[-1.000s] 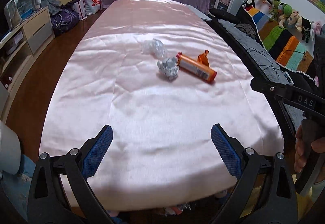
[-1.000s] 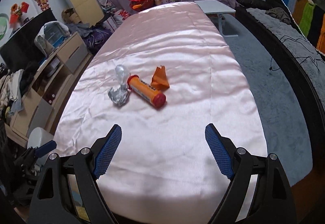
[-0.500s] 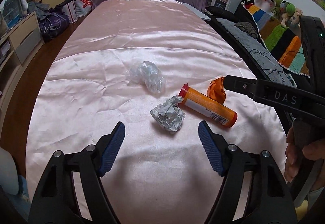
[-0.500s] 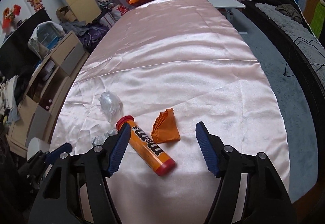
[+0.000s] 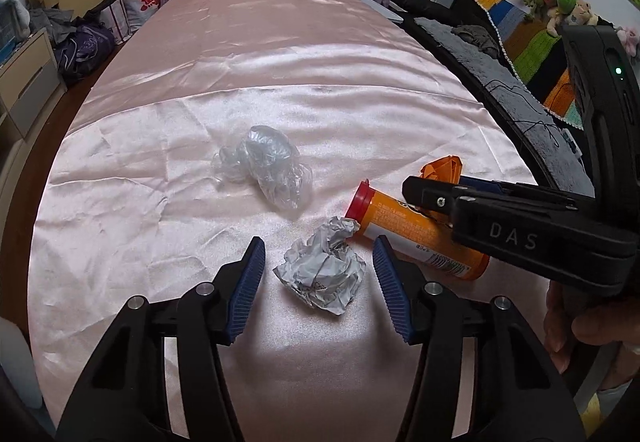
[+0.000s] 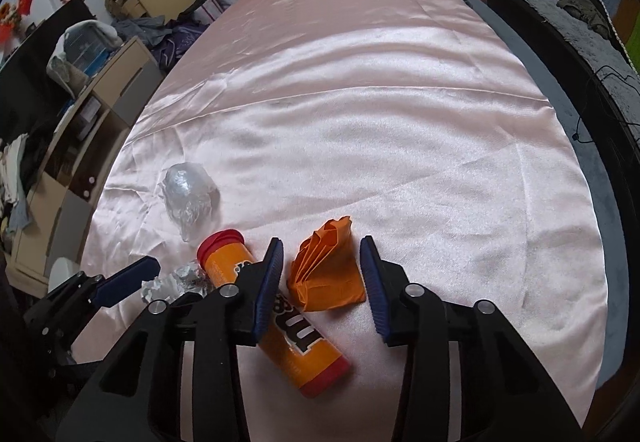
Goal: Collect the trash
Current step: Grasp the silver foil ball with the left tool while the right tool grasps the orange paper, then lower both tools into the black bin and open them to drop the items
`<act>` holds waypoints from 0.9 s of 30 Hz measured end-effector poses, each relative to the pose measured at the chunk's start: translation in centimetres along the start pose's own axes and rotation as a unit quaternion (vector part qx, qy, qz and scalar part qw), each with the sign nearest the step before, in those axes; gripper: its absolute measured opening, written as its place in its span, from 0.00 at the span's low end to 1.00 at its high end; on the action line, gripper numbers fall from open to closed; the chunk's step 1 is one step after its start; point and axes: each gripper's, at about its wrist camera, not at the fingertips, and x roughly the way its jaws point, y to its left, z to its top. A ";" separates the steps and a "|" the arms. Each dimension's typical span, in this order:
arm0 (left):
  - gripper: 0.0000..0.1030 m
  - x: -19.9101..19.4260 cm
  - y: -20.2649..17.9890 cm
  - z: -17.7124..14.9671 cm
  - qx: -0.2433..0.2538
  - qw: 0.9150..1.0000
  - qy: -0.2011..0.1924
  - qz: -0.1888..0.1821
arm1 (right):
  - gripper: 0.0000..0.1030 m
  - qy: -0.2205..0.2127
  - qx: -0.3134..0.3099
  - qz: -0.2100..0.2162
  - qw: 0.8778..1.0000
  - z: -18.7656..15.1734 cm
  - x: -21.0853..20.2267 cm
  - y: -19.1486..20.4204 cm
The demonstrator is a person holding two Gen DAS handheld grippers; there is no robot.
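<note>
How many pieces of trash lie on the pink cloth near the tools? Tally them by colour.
Orange: 2, the candy tube and the folded orange paper
Silver-grey: 1, the crumpled foil wrapper
Clear: 1, the crumpled plastic wrap
Total: 4

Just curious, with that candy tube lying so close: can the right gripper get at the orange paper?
Probably yes. The right gripper already has the orange paper between its closing fingers; the candy tube lies outside the left finger, not between.
</note>
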 end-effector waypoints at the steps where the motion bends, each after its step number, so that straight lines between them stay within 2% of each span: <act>1: 0.38 0.3 0.1 0.0 -0.002 1.000 0.006 -0.004 | 0.31 0.000 -0.001 0.002 1.000 0.1 0.0 -0.1; 2: 0.32 0.5 0.2 0.0 -0.003 1.000 0.011 -0.007 | 0.31 0.001 0.001 0.006 1.000 0.1 0.0 -0.2; 10: 0.17 -0.1 0.0 0.2 0.006 1.000 0.003 -0.008 | 0.30 -0.015 -0.024 -0.013 1.000 0.0 -1.2 0.2; 15: 0.16 -2.5 -0.2 -0.6 0.013 1.000 -0.012 0.009 | 0.30 -0.052 -0.030 -0.011 0.998 0.3 -4.4 0.4; 18: 0.16 -4.7 -0.2 -1.5 -0.003 1.000 -0.025 0.013 | 0.30 -0.071 -0.044 -0.006 0.996 -0.6 -6.6 1.2; 20: 0.16 -5.9 -0.5 -2.6 -0.011 1.000 -0.024 0.010 | 0.30 -0.077 -0.047 0.000 0.996 -1.8 -7.9 1.7; 24: 0.16 -8.8 -1.9 -5.0 0.005 0.999 -0.034 0.024 | 0.30 -0.082 -0.048 0.014 0.995 -4.4 -10.3 2.8; 27: 0.16 -11.2 -2.3 -7.2 -0.003 0.999 -0.041 0.015 | 0.30 -0.079 -0.051 0.018 0.995 -6.8 -12.0 3.4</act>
